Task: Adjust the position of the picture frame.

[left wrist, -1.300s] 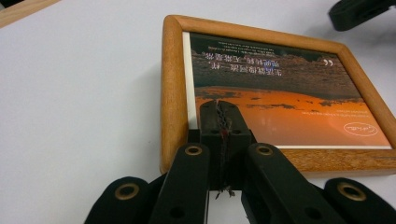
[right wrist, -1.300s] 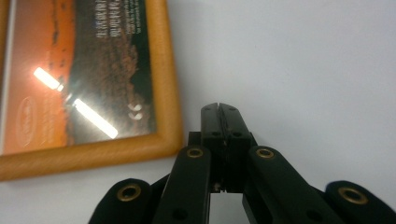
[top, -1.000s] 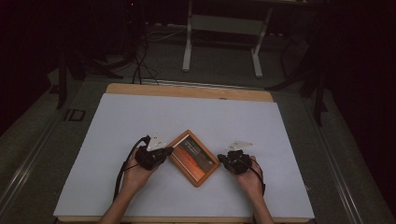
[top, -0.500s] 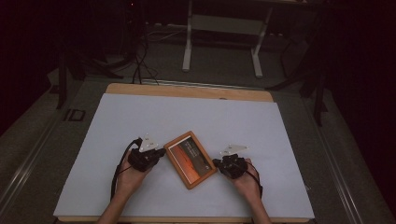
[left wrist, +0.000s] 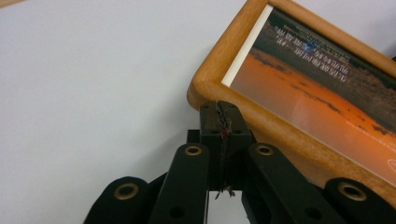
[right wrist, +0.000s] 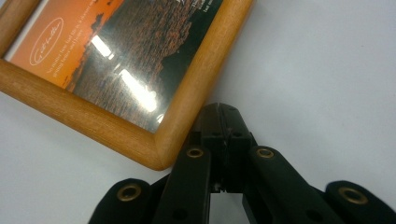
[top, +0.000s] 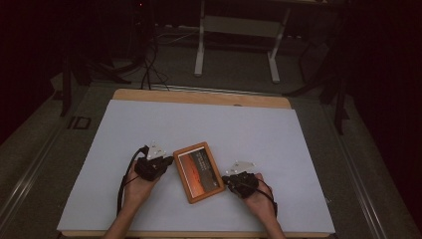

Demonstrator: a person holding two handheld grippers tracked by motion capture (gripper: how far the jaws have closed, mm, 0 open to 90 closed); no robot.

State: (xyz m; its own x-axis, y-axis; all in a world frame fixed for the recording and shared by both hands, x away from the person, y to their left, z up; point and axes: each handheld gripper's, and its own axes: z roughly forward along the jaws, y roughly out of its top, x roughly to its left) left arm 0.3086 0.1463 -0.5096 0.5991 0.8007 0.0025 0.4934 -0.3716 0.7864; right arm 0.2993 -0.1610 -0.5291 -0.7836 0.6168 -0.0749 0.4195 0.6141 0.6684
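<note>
Item under handling: a wooden picture frame (top: 198,172) with an orange sunset print, lying flat and face up on the white surface (top: 259,134), skewed so its long sides run roughly from 11 to 5 o'clock in the high view.
Location of item: near the person's edge of the surface, between the two hands, slightly toward 7 o'clock of the surface's middle.
Left claw (left wrist: 223,114): clenched, jaws pressed together with nothing between them; the tip sits against the outer edge of the frame close to a rounded corner, at about 9 o'clock of the frame in the high view.
Right claw (right wrist: 223,122): clenched and empty; the tip rests at the frame's outer edge just beside a corner, at about 4 o'clock of the frame in the high view.
Contact: both tips appear to touch the wood; neither grips it.
Reason for the hold, judged: closed jaws make a single blunt point suited to pushing. Set on opposite sides near diagonal corners, the two points can turn or slide the frame on the surface without lifting it.
Reason for the flat lie, judged: glass side up keeps the print visible and the back free to slide.
Risk, judged: a tip may slip off the rounded corner.
Surroundings: a stand's legs and cables on the floor beyond the surface at 12 o'clock.
</note>
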